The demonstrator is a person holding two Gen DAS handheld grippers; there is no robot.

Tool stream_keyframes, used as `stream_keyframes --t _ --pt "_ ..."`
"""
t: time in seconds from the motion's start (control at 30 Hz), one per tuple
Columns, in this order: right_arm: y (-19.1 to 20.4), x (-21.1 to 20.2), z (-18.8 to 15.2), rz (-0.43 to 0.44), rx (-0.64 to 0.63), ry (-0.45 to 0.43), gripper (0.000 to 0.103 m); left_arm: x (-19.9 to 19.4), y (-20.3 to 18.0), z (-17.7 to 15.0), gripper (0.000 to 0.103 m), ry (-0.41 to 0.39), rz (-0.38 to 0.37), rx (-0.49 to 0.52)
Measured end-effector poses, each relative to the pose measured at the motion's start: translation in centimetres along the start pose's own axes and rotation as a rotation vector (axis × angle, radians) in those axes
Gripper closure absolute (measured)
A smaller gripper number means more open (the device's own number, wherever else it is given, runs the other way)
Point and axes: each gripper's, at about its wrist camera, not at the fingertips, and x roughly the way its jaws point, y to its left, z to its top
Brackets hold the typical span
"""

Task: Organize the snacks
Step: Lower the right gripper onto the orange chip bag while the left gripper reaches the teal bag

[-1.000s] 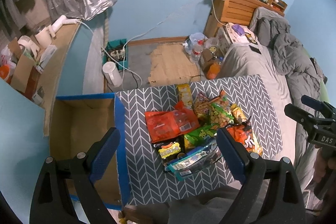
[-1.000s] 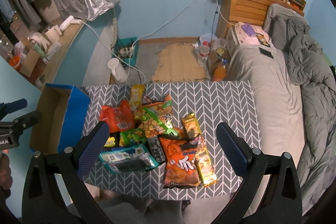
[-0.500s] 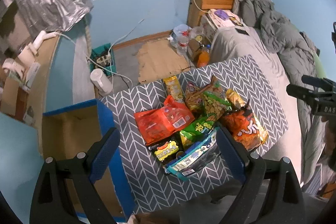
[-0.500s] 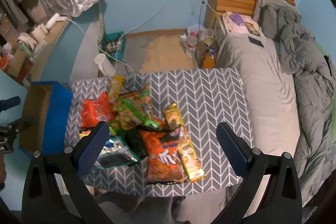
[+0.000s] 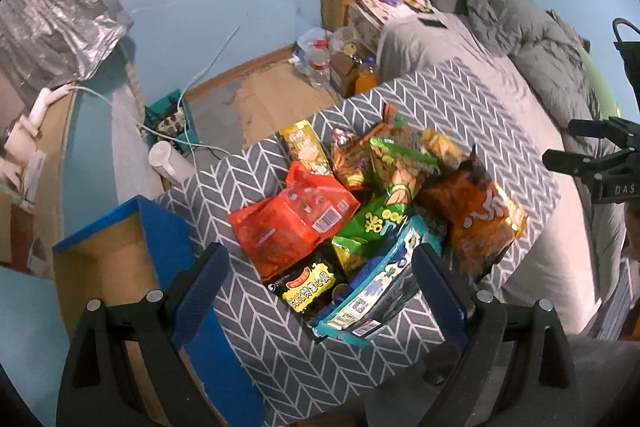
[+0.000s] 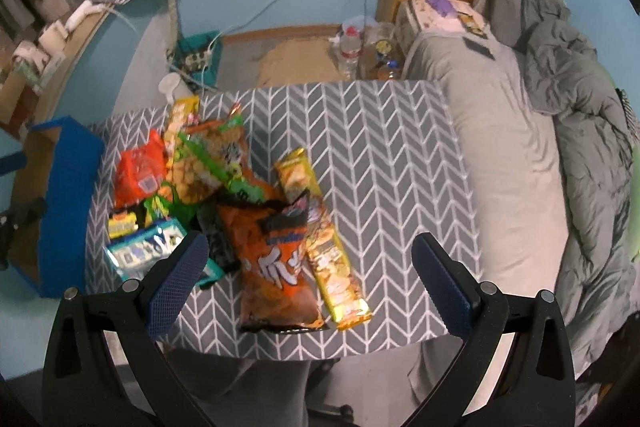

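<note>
Closed in on the snack pile, nothing picked yet.
Left tool [image 5: 320, 287] and right tool [image 6: 308, 271] both spread wide, empty, lowered nearer; snacks [image 5: 372, 203] heaped ahead on table [image 6: 384, 131].

Left gripper [image 5: 320, 279] and right gripper [image 6: 308, 269] hover, fingers spread wide, empty.
</note>
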Motion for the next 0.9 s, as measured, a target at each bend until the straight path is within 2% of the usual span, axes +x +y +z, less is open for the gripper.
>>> stream_keyframes --t 0.27,0.47,0.7,0.9 --pt "2.0 5.1 -2.2 0.039 -0.051 0.064 0.002 3.9 -1.0 -1.0 0.009 0.038 -0.035 0.073" --pt "2.1 8.7 -3.7 0.065 -0.022 0.118 0.005 6.7 -1.7 -1.6 0.009 0.077 -0.089 0.095" --pt "2.5 11.1 -4.2 0.062 -0.003 0.146 0.007 8.9 -2.8 -2.1 0.009 0.107 -0.108 0.149" --pt "2.9 12.8 -4.7 0.055 0.01 0.179 0.019 10.4 -3.7 -2.2 0.009 0.141 -0.139 0.197"
